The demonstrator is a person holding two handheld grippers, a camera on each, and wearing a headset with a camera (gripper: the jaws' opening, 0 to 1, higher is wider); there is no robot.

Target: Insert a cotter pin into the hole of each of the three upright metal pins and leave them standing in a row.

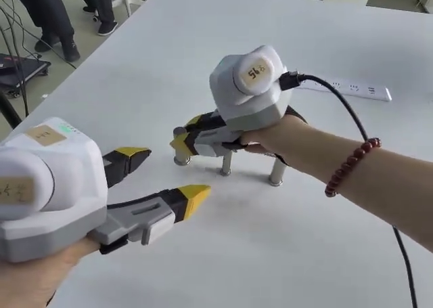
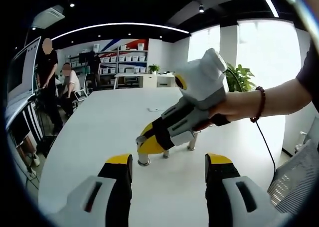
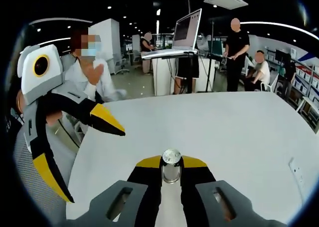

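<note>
Right gripper [image 3: 172,162], grey-bodied with yellow-tipped black jaws: closed on the head of one upright metal pin [image 3: 171,174], jaws pressing it from both sides. In the head view this right gripper [image 1: 181,144] reaches across from the person's braceleted wrist [image 1: 348,166] and grips the pin at the end of the row nearest the other gripper.

Left gripper [image 1: 162,174], same make: jaws spread wide, nothing between them, held above the table near the gripped pin and pointing toward it. In its own view the left gripper [image 2: 169,161] looks along the row.

Three short silver steel pins with flared round bases: gripped end pin [image 1: 181,160], middle pin [image 1: 226,164], far pin [image 1: 276,172]. All stand upright on the white table [image 1: 270,254], in a loose row, just beside one another and not touching. Polished cylinder bodies, domed tops. The cross-holes are too small to make out.

Cotter pins: none can be made out, whether in a jaw, on the table or through a pin.

Progress, as judged: the row is standing and one pin is steadied, so no insertion can be counted as done. All three appear left to do.

White power strip [image 1: 352,88]: lies well apart, at the far side of the table.
</note>
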